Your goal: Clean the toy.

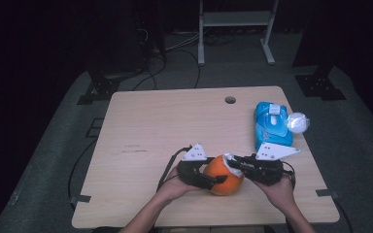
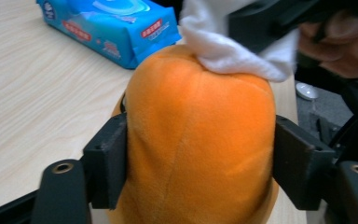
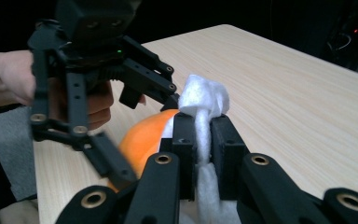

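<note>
Forearms enter from the bottom edge of the high view, each hand holding a set of tongs low in the frame, just right of centre. Between them sits the orange plush toy [image 1: 226, 177] — a rounded, soft thing with a short fuzzy nap, a faint seam running down its middle and a slightly flared base, resting on the worktop [image 1: 145, 131] near its front edge.

From the left gripper view the left tongs [image 2: 199, 163] clasp the toy across its width: both black pads press against its flanks, and the plush bulges a little above them. No gap shows between pad and fabric.

At the toy's top lies a white cloth [image 2: 235, 44], bunched and fluffy. The right tongs [image 3: 203, 140] are closed narrowly on it — in the right gripper view the white fabric is squeezed thin between the two pads and puffs out above and below them. In the high view the right tongs [image 1: 243, 167] reach in from the right, meeting the toy at its upper side.

Farther back, toward the right of the high view, a blue wet-wipes pack [image 1: 271, 125] lies flat on the worktop, with a small white round object [image 1: 298, 122] just beside it at the worktop's right edge. Near the far edge is a round hole [image 1: 230, 100] in the wood.
</note>
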Tool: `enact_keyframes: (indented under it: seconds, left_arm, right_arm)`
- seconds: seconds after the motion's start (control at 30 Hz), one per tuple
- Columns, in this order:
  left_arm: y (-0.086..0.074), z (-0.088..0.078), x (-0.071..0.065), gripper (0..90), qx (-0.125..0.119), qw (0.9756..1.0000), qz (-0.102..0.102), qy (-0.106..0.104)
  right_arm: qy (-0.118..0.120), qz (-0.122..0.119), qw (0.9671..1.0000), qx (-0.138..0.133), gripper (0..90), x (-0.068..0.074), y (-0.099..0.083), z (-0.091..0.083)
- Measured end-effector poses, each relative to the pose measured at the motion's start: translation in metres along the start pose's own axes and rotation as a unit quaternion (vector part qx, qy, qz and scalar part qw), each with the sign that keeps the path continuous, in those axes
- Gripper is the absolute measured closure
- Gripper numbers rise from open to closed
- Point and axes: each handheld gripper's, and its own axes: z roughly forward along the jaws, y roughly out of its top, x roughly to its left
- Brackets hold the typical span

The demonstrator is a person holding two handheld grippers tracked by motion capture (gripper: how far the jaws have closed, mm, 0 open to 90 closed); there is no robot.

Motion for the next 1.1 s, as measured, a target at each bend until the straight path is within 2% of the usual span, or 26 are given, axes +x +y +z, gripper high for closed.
enact_keyframes:
  seconds: [0.03,0.1,0.17,0.23,0.3,0.37,0.47,0.53,0.73,0.8,0.87,0.9,0.97,1.1]
  left_arm:
    - [0.0,0.0,0.0,22.6,0.001,0.9999,0.006,-0.01]
    - [-0.001,0.0,-0.001,18.1,-0.003,0.9995,0.013,-0.028]
    - [-0.002,0.001,0.0,17.6,-0.007,0.9996,0.012,-0.023]
    - [-0.004,0.001,0.001,23.8,-0.016,0.9996,0.014,-0.018]
    - [-0.006,0.002,0.003,29.5,-0.026,0.9996,0.001,-0.007]
    - [-0.007,0.002,0.004,32.0,-0.031,0.9995,-0.01,0.002]
    - [-0.006,0.005,0.001,31.6,-0.033,0.9994,-0.011,0.007]
    - [-0.005,0.005,-0.002,30.5,-0.029,0.9995,-0.007,0.008]
    - [-0.004,0.007,-0.009,24.8,-0.025,0.9992,0.027,-0.015]
    - [-0.004,0.007,-0.007,18.8,-0.028,0.9986,0.023,-0.038]
    - [-0.005,0.007,-0.004,17.7,-0.033,0.9984,0.017,-0.043]
    - [-0.007,0.005,-0.003,23.3,-0.036,0.9985,0.025,-0.033]
    - [-0.008,0.004,-0.001,31.1,-0.039,0.9985,0.024,-0.029]
    - [-0.008,0.002,0.001,35.3,-0.044,0.9989,0.01,-0.011]
  right_arm:
    - [0.001,0.006,1.0,-0.001,80.9,-0.003,-0.001,0.0]
    - [-0.012,0.002,0.9999,0.004,80.8,-0.007,-0.002,-0.001]
    - [-0.012,0.014,0.9998,0.007,80.9,-0.011,-0.006,-0.001]
    - [-0.009,0.019,0.9997,0.007,80.9,-0.013,-0.007,-0.002]
    - [-0.01,0.015,0.9998,0.004,80.9,-0.01,-0.005,-0.003]
    - [0.0,0.014,0.9999,-0.004,80.9,-0.007,-0.002,-0.003]
    - [0.02,-0.002,0.9998,-0.006,80.8,0.005,0.003,0.001]
    - [0.017,-0.02,0.9996,0.001,80.8,0.011,0.005,0.005]
    - [-0.004,-0.009,1.0,0.001,81.0,-0.003,0.0,0.001]
    - [-0.005,-0.002,1.0,0.006,81.0,-0.006,-0.003,-0.002]
    - [-0.003,0.0,1.0,0.006,81.0,-0.007,-0.005,-0.003]
    - [-0.002,0.0,1.0,0.006,81.0,-0.008,-0.005,-0.004]
    - [0.0,-0.002,1.0,0.006,81.0,-0.008,-0.005,-0.005]
    - [0.001,-0.01,0.9999,0.007,81.1,-0.005,-0.004,-0.008]
